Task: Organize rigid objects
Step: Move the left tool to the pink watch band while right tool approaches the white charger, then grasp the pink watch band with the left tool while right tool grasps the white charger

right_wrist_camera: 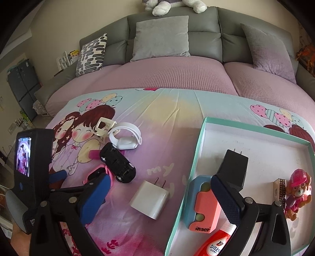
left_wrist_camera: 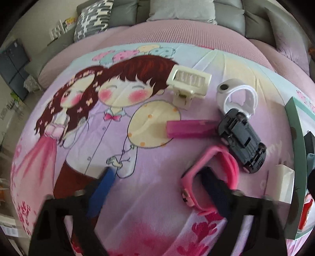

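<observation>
While the left tongs (left_wrist_camera: 157, 189) stand apart around the pink watch (left_wrist_camera: 212, 183), the right tongs (right_wrist_camera: 165, 198) gape empty.

A grey sofa (right_wrist_camera: 173, 39) with cushions and a pink seat cover (right_wrist_camera: 167, 74) backs onto a cream wall (right_wrist_camera: 78, 17).
</observation>
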Available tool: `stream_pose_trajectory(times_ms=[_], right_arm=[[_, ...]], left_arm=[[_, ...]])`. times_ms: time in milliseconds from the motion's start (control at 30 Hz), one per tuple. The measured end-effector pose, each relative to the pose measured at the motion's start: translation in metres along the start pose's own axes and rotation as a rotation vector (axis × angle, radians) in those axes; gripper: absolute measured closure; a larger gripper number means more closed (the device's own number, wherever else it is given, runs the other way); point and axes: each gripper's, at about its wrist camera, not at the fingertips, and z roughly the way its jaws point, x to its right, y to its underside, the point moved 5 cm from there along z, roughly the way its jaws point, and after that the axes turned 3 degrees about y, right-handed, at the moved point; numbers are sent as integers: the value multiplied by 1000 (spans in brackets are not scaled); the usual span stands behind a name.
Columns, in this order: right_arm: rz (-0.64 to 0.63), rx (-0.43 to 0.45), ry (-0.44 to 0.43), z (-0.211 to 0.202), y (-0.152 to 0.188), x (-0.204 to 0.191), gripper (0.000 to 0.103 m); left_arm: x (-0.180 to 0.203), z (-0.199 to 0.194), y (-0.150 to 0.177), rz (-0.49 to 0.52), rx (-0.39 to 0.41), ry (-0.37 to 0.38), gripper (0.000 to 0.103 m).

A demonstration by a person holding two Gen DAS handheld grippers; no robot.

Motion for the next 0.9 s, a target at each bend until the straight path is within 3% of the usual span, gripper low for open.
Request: stream_pose_trajectory(times_ms=[67, 133, 300, 467, 633, 900], right_arm=[[-7, -2, -4, 0, 1, -1, 0], [-11, 2, -10, -1, 1, -3, 0], [2, 6, -64, -5, 0, -10, 6], [-64, -53, -79, 5, 9, -31, 22], [-100, -112, -19, 20, 19, -39, 28], [-111, -155, 100, 37, 24, -39, 28]], left_arm=[[0, -3, -1, 0, 11, 14, 55], [-2, -6, -1, 11, 12, 4, 59], [-17, -9, 1, -19, 6, 3, 81], [-38, -11, 4, -67, -3, -19, 83], [-50, -11, 6, -104, -8, -5, 83], [-53, -11, 7, -118, -10, 16, 83]])
